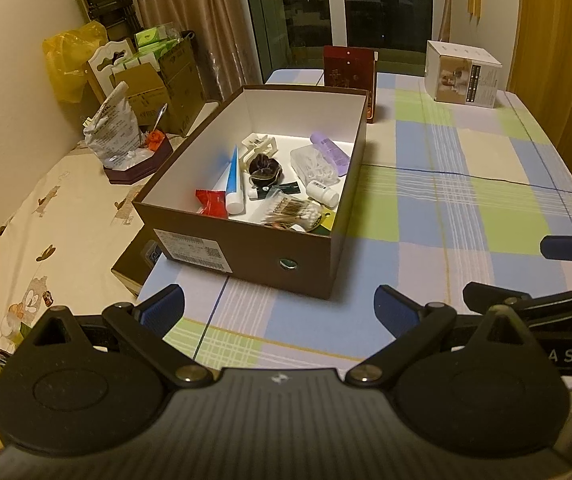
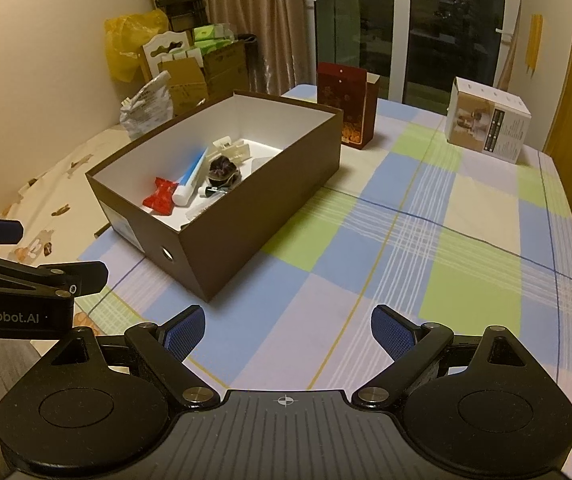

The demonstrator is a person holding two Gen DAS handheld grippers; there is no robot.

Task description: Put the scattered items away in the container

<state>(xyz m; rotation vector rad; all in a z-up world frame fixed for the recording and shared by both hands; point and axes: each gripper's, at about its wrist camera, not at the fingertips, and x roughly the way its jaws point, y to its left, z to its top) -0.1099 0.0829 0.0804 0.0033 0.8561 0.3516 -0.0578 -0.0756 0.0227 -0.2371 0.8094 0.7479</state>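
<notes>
A brown shoebox (image 1: 246, 248) (image 2: 254, 216) with a white inside stands on the checked tablecloth. Inside lie a red packet (image 1: 211, 201) (image 2: 161, 196), a blue-and-white tube (image 1: 233, 184) (image 2: 190, 178), a dark scrunchie (image 1: 264, 168) (image 2: 222, 170), a cream hair clip (image 1: 260, 145) (image 2: 232, 147), a purple bottle (image 1: 331, 152), a clear bag of cotton swabs (image 1: 314, 166), a small white bottle (image 1: 322, 193) and a swab pack (image 1: 292, 212). My left gripper (image 1: 278, 312) hovers open in front of the box. My right gripper (image 2: 286, 334) is open to the box's right, holding nothing.
A dark red carton (image 1: 350, 76) (image 2: 344, 104) stands behind the box. A white product box (image 1: 464, 74) (image 2: 488, 126) sits at the far right of the tablecloth (image 1: 466, 200). Left of the table lie a plastic bag (image 1: 112, 132), cardboard boxes (image 1: 158, 88) and a yellow bag (image 1: 66, 60).
</notes>
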